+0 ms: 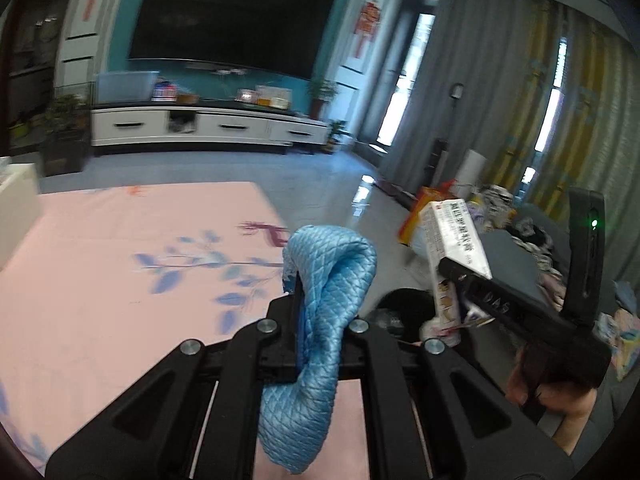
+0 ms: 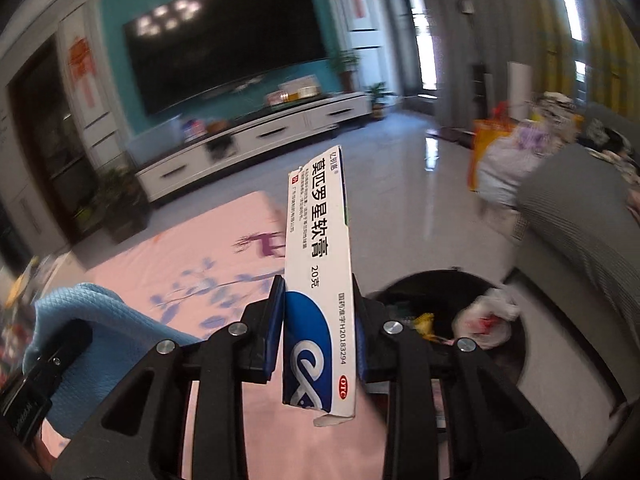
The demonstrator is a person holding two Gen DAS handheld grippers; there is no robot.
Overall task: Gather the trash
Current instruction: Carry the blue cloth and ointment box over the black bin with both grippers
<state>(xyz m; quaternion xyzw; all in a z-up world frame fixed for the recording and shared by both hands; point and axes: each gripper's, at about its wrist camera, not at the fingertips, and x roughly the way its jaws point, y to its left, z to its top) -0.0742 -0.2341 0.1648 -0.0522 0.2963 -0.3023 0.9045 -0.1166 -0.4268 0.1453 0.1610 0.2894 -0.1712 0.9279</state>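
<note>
Right gripper (image 2: 318, 300) clamped on long white-and-blue cardboard ointment box (image 2: 318, 280), black print, end flap loose. Left gripper (image 1: 316, 320) clenched on quilted light-blue cloth (image 1: 324, 280), above round black bin (image 2: 460, 300).

**A living room with a teal media wall**

Straight ahead of both grippers, a large dark television (image 1: 230, 24) hangs on a teal wall (image 1: 120, 32), reflecting a cluster of ceiling lights. Below it runs a long white cabinet (image 1: 208, 128) with a dark top, cluttered with boxes. Potted plants (image 1: 64, 120) stand at its ends. Red hangings (image 1: 370, 26) flank the wall. Ahead and to the right, grey curtains (image 1: 460, 92) frame bright windows (image 1: 404, 96), and daylight glares off the glossy pale floor (image 1: 340, 176). Below the grippers lies a pink floral cloth (image 1: 120, 264). Far right sits a grey sofa (image 2: 580, 216), piled with clutter.
</note>
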